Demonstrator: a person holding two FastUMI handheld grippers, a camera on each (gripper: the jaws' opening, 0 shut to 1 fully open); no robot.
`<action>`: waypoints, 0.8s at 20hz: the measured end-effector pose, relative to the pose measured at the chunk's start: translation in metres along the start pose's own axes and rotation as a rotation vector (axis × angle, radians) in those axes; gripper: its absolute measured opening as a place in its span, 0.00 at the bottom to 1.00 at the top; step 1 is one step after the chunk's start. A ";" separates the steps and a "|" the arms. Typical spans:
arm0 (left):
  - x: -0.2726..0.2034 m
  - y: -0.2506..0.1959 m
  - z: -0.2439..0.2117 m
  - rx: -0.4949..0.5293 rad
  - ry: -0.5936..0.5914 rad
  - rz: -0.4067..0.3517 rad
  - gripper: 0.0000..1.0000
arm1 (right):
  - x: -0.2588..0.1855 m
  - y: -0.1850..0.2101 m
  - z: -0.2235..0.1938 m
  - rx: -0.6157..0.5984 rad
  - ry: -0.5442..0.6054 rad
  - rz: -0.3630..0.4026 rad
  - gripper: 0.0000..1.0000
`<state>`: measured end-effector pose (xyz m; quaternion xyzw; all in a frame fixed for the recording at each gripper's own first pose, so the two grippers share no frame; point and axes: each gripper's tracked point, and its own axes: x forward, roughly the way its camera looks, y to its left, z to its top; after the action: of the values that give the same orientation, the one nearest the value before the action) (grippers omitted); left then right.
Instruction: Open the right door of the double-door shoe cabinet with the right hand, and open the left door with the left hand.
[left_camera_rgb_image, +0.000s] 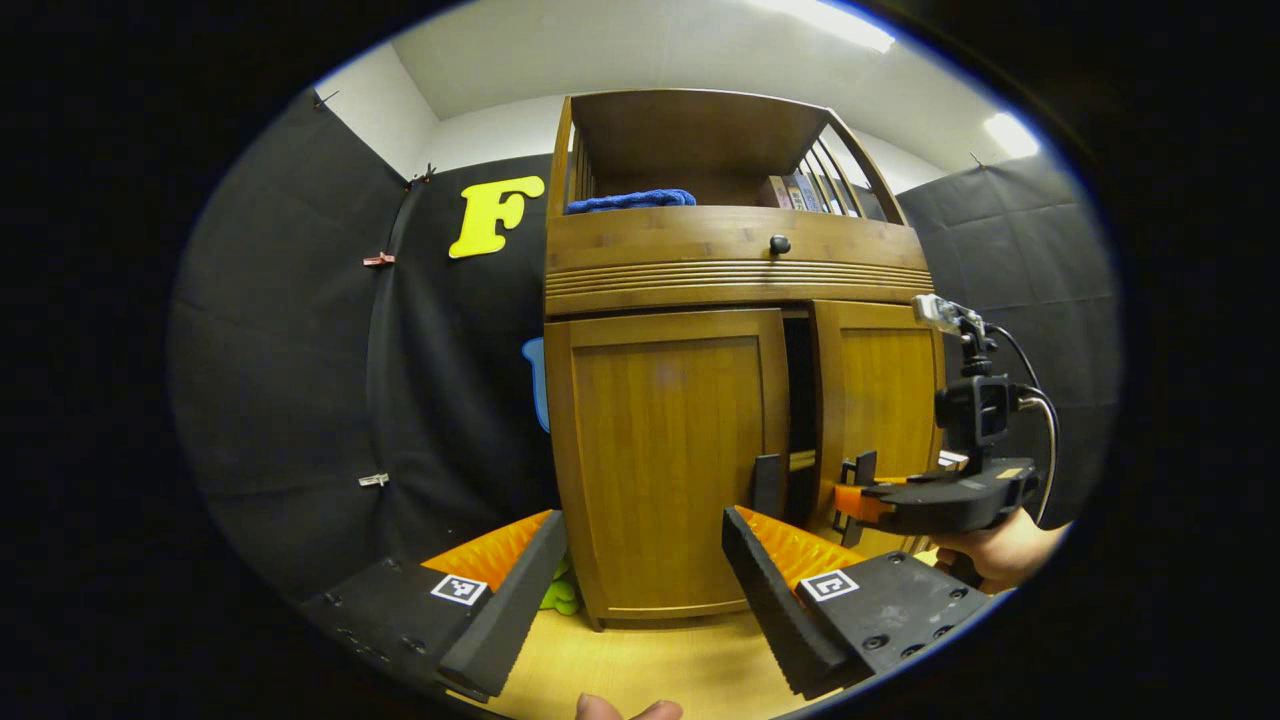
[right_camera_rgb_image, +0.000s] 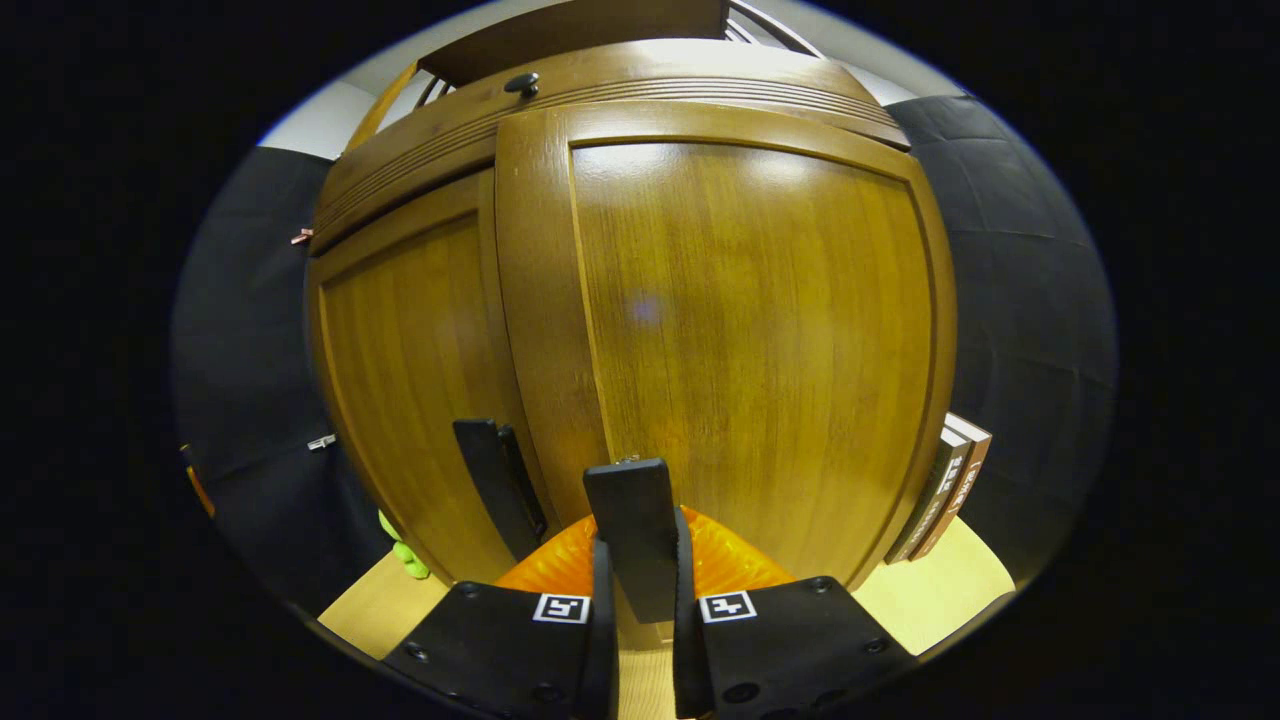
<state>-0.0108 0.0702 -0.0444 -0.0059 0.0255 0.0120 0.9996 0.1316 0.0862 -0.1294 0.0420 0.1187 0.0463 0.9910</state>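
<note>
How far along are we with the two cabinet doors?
Started: the right door stands ajar, with a dark gap beside the left door. In hand: the right gripper is clamped on the right door's handle, both fingers pressing on it. Left: swing that door fully open, then take the left door's handle; the left gripper hangs open, short of it.

1 shoe cabinet (left_camera_rgb_image: 700, 270) with 2 doors: the left door (left_camera_rgb_image: 665, 450) and the right door (right_camera_rgb_image: 760, 320). 2 dark door handles (right_camera_rgb_image: 497, 485), 1 round drawer knob (left_camera_rgb_image: 779, 243), 1 blue towel (left_camera_rgb_image: 630, 200), 2 books (right_camera_rgb_image: 945, 500) beside it, 2 grippers (left_camera_rgb_image: 640, 585).
</note>
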 end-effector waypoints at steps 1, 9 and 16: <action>0.000 -0.003 0.001 -0.005 -0.001 0.001 1.00 | -0.009 -0.003 -0.001 0.005 0.000 0.007 0.25; -0.012 -0.035 0.013 0.008 -0.015 0.008 0.98 | -0.076 -0.037 -0.004 0.026 0.002 0.050 0.25; -0.008 -0.064 0.018 0.014 -0.023 0.011 0.96 | -0.124 -0.083 -0.005 0.028 0.015 0.037 0.25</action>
<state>-0.0163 0.0066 -0.0253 0.0015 0.0142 0.0173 0.9997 0.0174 -0.0083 -0.1138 0.0579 0.1261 0.0633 0.9883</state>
